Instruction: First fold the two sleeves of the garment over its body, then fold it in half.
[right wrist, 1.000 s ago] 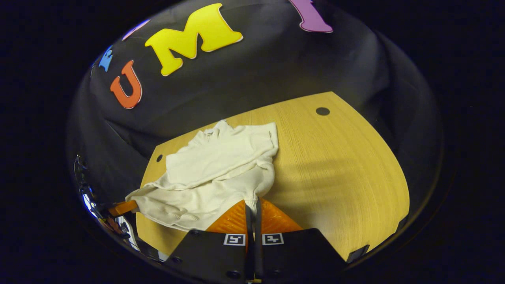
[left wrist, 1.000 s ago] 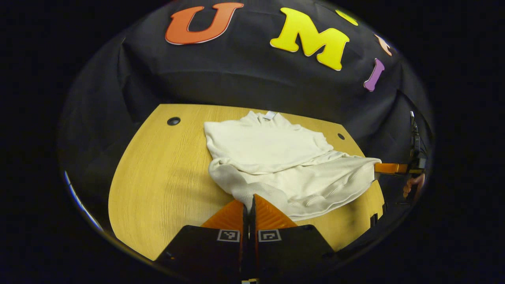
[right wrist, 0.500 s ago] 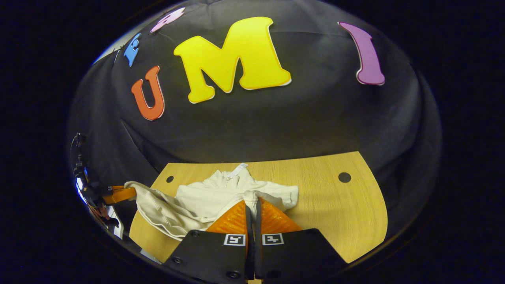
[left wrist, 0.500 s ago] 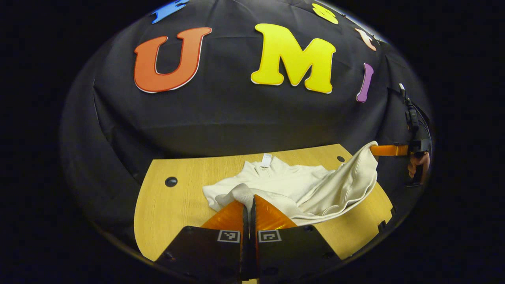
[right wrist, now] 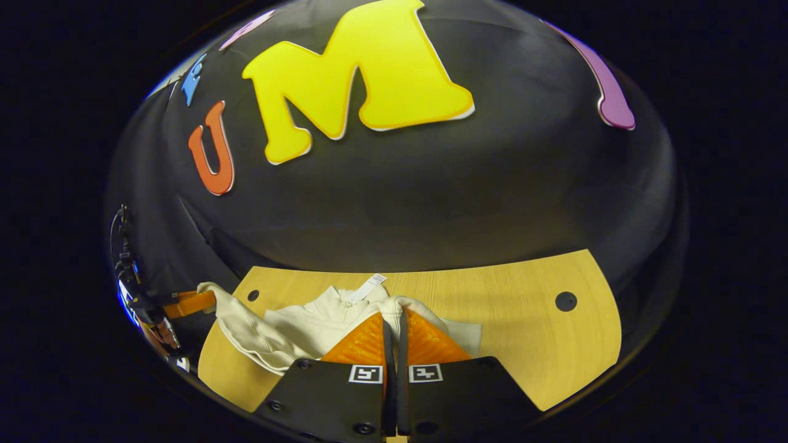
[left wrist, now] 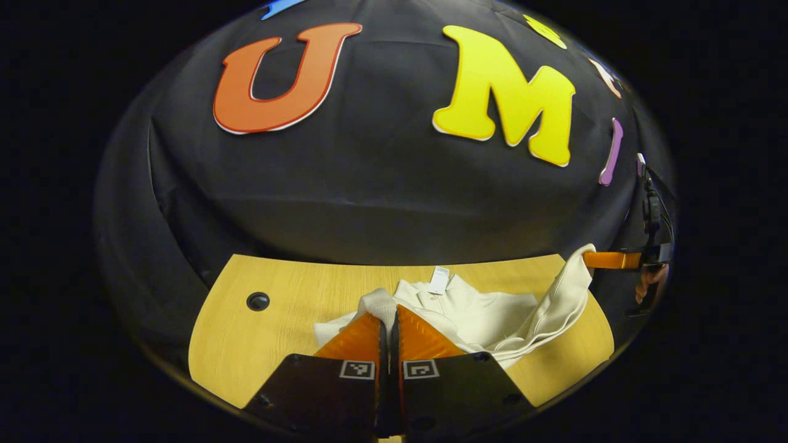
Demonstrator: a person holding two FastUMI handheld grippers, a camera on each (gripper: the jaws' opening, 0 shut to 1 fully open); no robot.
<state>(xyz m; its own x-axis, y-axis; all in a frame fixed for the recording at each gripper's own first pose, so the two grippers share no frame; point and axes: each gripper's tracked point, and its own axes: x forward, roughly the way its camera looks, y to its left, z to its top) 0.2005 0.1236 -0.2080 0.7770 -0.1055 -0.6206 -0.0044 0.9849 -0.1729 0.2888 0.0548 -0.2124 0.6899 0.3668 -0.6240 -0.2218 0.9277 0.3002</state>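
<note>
A cream-white garment (left wrist: 486, 317) lies on the wooden table (left wrist: 277, 332), its collar and white tag (left wrist: 439, 280) toward the far edge. My left gripper (left wrist: 389, 312) is shut on one hem corner, held raised close to the collar. Farther right, my right gripper (left wrist: 591, 258) pinches the other hem corner, and the cloth hangs between them in a sagging fold. In the right gripper view the garment (right wrist: 295, 323) lies below my right gripper (right wrist: 394, 314), which is shut on its corner beside the tag (right wrist: 368, 287). The left gripper (right wrist: 209, 300) holds the far corner at the left.
The table has a round cable hole on the left (left wrist: 257, 301) and one on the right (right wrist: 565, 301). The black cloth wall (left wrist: 381, 184) stands just behind the table's far edge. A hand (left wrist: 649, 286) holds the right gripper. Bare wood (right wrist: 523, 332) lies right of the garment.
Both grippers have carried the hem corners up and forward toward the collar. The lower half of the garment has lifted off the table and now covers much of the body.
</note>
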